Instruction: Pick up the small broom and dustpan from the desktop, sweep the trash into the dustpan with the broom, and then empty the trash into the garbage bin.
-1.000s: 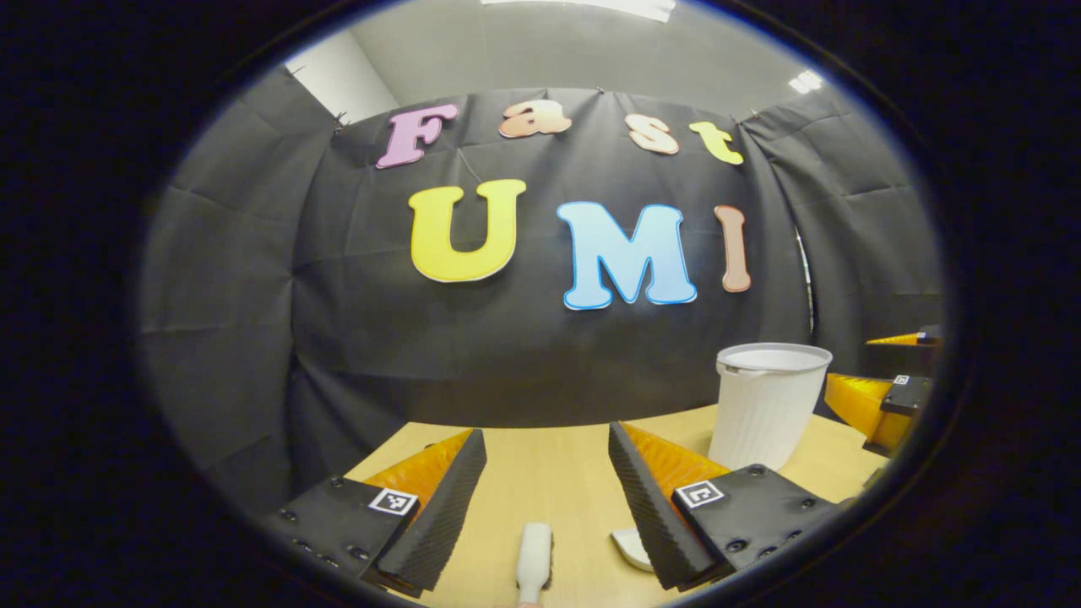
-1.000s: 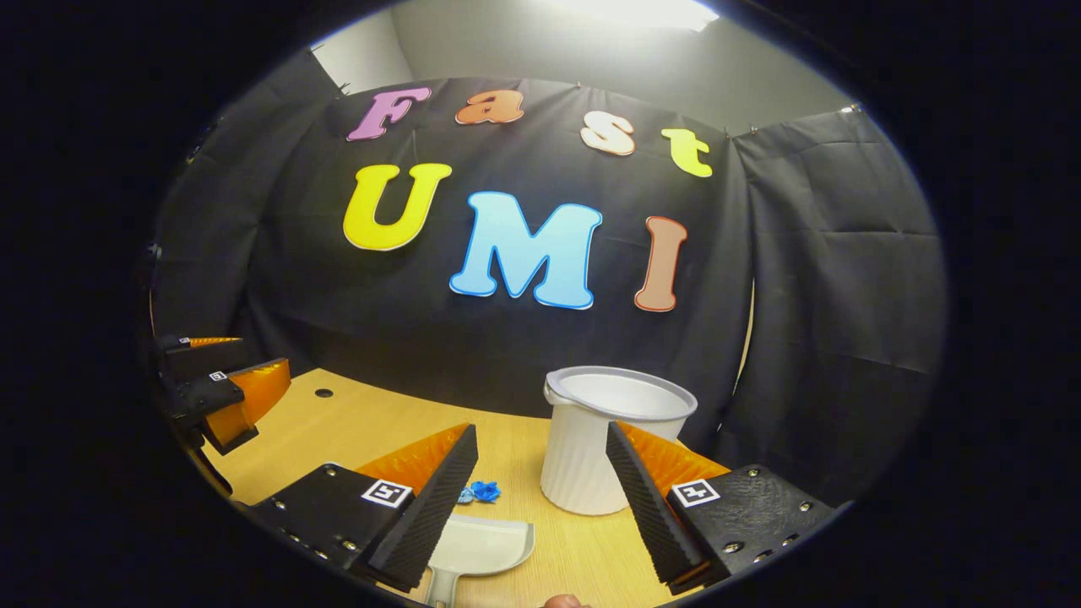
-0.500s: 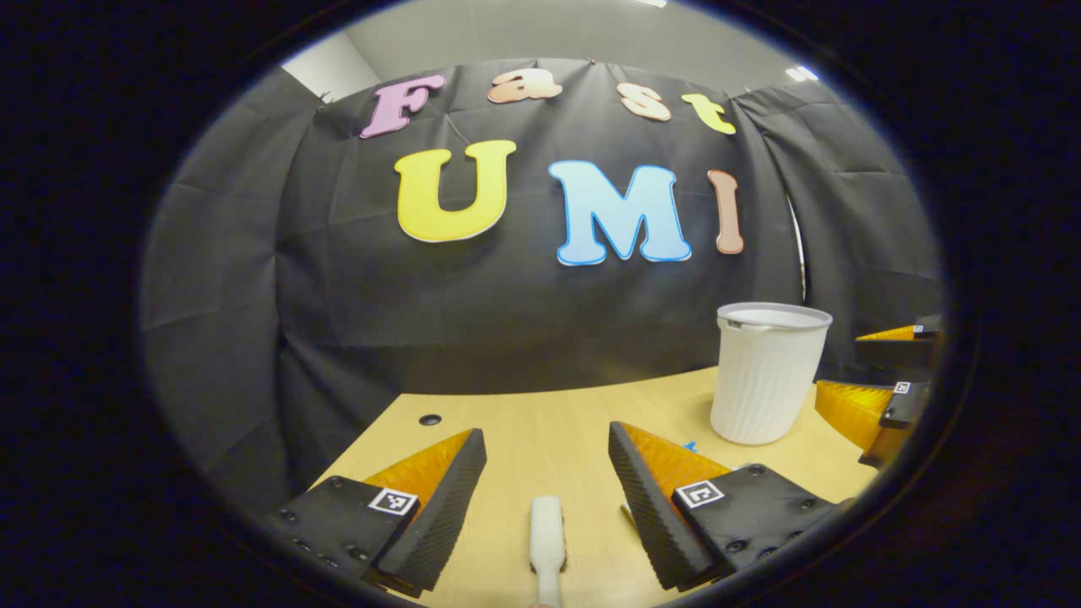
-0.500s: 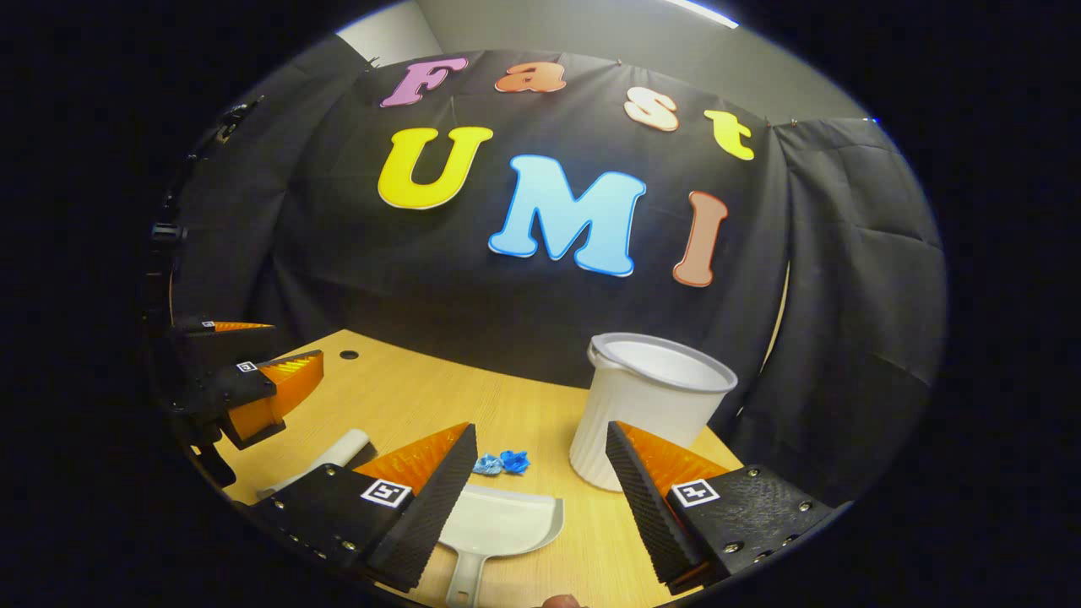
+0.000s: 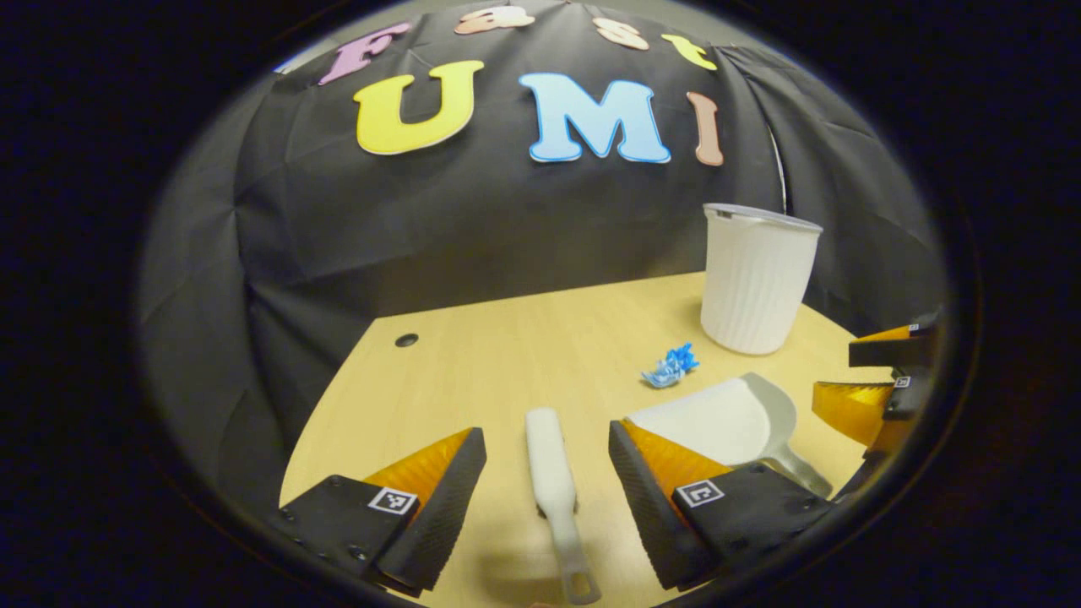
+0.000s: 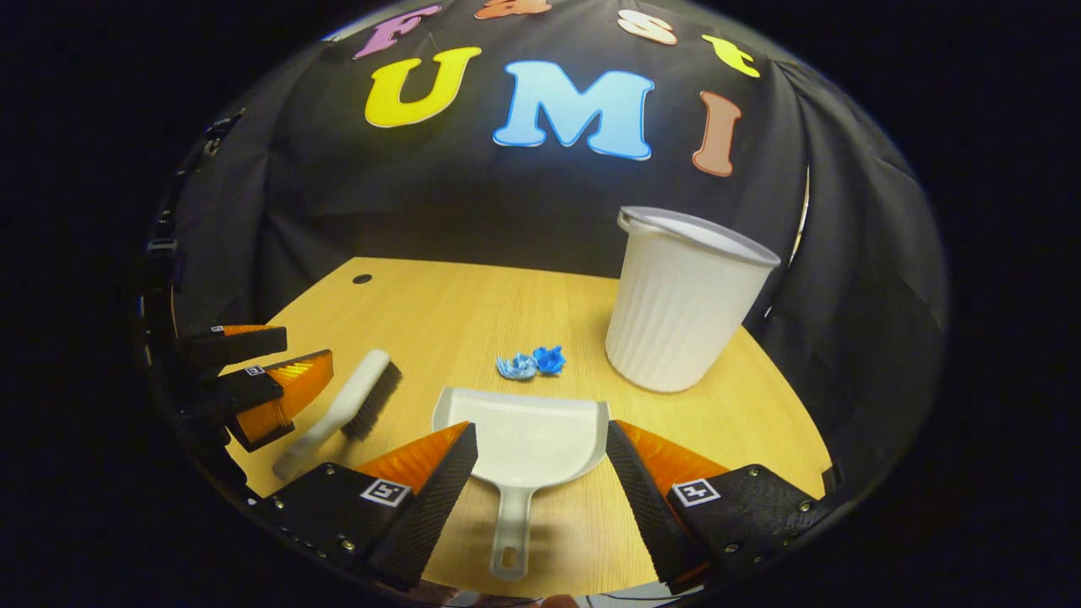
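Left gripper (image 5: pixel 547 452): held above the light wooden desktop (image 5: pixel 473 363), pitched down at it; its fingers are spread wide with nothing between them — the small white plastic broom (image 5: pixel 553 485) lies on the desk in line with the gap.
Right gripper (image 6: pixel 540 452): also above the desk and angled down, fingers wide apart and holding nothing; the white plastic dustpan (image 6: pixel 524 447) sits below the gap.
Broom axis: runs away from the left gripper's camera, handle with its hang hole nearest, dark bristles on one side.
Dustpan axis: handle toward the right gripper's camera, open mouth facing the crumpled blue paper trash (image 6: pixel 530 363) just beyond it.
Bin: white ribbed plastic garbage bin (image 6: pixel 680 300), upright, near the desk's far right edge, beside the trash.
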### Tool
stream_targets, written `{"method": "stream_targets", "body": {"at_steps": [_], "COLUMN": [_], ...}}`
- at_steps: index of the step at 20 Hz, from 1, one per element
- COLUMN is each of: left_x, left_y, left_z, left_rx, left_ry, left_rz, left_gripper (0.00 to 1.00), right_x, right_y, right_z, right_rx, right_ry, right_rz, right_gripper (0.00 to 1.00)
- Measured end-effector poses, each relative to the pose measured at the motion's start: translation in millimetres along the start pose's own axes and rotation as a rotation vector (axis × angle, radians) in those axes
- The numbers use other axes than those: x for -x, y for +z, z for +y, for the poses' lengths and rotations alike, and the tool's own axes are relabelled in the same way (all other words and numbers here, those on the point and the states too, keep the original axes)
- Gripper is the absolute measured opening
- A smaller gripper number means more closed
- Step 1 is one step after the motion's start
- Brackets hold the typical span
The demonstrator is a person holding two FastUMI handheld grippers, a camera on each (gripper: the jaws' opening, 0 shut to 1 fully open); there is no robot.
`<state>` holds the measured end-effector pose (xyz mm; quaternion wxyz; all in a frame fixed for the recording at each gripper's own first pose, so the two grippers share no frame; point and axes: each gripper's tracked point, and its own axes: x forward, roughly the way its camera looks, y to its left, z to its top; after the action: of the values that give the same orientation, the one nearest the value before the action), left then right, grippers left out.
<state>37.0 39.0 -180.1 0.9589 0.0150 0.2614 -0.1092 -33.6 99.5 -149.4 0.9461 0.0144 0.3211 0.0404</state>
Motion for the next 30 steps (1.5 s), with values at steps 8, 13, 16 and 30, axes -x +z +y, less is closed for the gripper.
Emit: {"method": "stream_targets", "body": {"at_steps": [8, 13, 16, 30], "left_x": [-27, -36, -41, -72], "left_y": [-56, -83, -94, -113], "left_z": [-3, -1, -5, -1], "left_rx": [0.053, 0.056, 0.032, -0.005], "left_ry": [-0.014, -0.023, -0.045, -0.051], "left_rz": [0.237, 0.342, 0.398, 0.484], "left_gripper": [1.0, 0.96, 1.0, 0.54], "right_x": [-17, -26, -35, -70], "right_y": [-52, -79, -91, -106], "right_z": [3, 11, 16, 15], "right_rx": [-0.031, -0.031, -0.029, 0.028], "right_ry": [-0.004, 0.029, 0.04, 0.043], "right_rz": [0.205, 0.328, 0.378, 0.455], "right_gripper": [0.96, 0.97, 0.96, 0.51]}}
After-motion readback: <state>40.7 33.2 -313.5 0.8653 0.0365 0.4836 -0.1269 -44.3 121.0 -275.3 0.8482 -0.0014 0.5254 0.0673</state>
